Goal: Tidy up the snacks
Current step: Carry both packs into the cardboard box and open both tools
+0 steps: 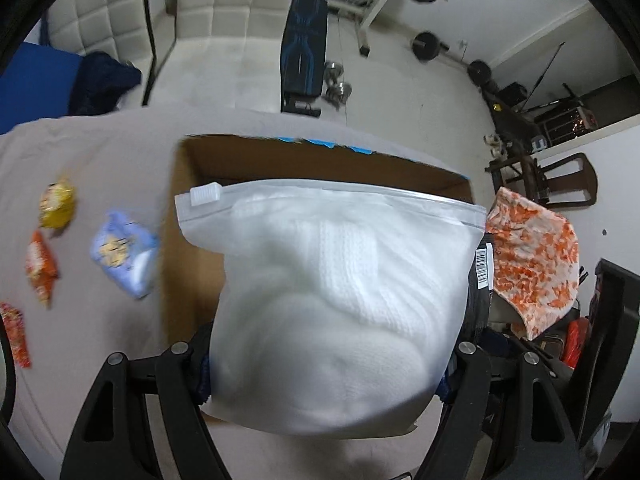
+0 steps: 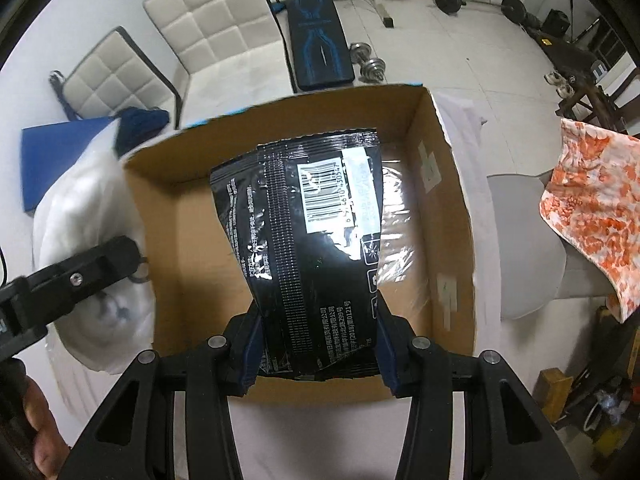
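- Left wrist view: the left gripper (image 1: 326,364) is closed onto the lower part of a white zip bag (image 1: 336,304), its two fingers pressing in from either side. The bag stands up ahead of the fingers, over the near wall of the open cardboard box (image 1: 192,240), with its slider strip at the far end.
- The bag looks puffy and soft, filled with something white and knitted-looking, so it should be light, squashy and prone to sag; I would take it low and across the bulk, as here, not by the thin zip edge.
- Off to the gripper's left, loose on the grey cloth, lie a blue snack packet (image 1: 124,258), a yellow one (image 1: 58,208) and an orange one (image 1: 40,272), all well apart from the fingers.
- Right wrist view: the right gripper (image 2: 316,364) is shut on the bottom end of a black foil pouch (image 2: 312,248), which hangs above the box's open inside.
- The foil looks slick, thin and crinkly; a grip on the crimped seam seems safest against slipping.
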A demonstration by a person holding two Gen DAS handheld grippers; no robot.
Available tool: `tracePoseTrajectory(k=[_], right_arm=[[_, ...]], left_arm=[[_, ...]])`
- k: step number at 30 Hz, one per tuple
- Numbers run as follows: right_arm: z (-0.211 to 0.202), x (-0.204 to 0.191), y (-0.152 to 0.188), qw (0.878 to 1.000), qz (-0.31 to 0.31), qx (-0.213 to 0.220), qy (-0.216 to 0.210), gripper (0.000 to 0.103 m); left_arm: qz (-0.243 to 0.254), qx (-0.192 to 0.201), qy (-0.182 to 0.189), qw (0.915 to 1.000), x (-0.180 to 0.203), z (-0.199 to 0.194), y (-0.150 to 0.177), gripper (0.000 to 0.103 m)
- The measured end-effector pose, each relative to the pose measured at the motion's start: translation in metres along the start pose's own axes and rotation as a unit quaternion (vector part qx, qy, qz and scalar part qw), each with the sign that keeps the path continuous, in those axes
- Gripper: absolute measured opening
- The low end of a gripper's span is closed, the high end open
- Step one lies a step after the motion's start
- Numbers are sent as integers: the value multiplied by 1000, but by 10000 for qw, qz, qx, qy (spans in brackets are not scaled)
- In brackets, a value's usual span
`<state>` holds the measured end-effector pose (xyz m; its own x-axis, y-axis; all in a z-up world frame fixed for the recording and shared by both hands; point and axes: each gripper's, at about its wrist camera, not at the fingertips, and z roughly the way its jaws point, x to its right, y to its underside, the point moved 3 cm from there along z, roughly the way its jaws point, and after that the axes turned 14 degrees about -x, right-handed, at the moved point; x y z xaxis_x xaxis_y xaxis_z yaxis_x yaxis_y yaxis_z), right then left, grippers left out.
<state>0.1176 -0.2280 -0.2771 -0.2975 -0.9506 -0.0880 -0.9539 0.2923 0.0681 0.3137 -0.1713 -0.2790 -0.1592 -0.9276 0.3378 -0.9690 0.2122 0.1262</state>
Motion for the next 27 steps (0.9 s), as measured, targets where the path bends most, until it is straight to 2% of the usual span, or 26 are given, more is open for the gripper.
tracePoseTrajectory(k=[6, 10, 15, 27], right_arm=[[57, 13, -51, 9995, 34, -293, 121, 50], [79, 19, -67, 9989, 78, -427, 175, 50], [98, 29, -88, 9987, 90, -443, 245, 51], [111, 26, -99, 9973, 57, -477, 557, 53]], left_arm=[[-139, -467, -70, 9988, 1, 60, -41, 77], [-204, -656, -71, 9976, 1, 84, -55, 77], [-160, -770, -105, 9968, 5, 98, -68, 77], [-90, -988, -554, 9935, 19, 121, -75, 78]])
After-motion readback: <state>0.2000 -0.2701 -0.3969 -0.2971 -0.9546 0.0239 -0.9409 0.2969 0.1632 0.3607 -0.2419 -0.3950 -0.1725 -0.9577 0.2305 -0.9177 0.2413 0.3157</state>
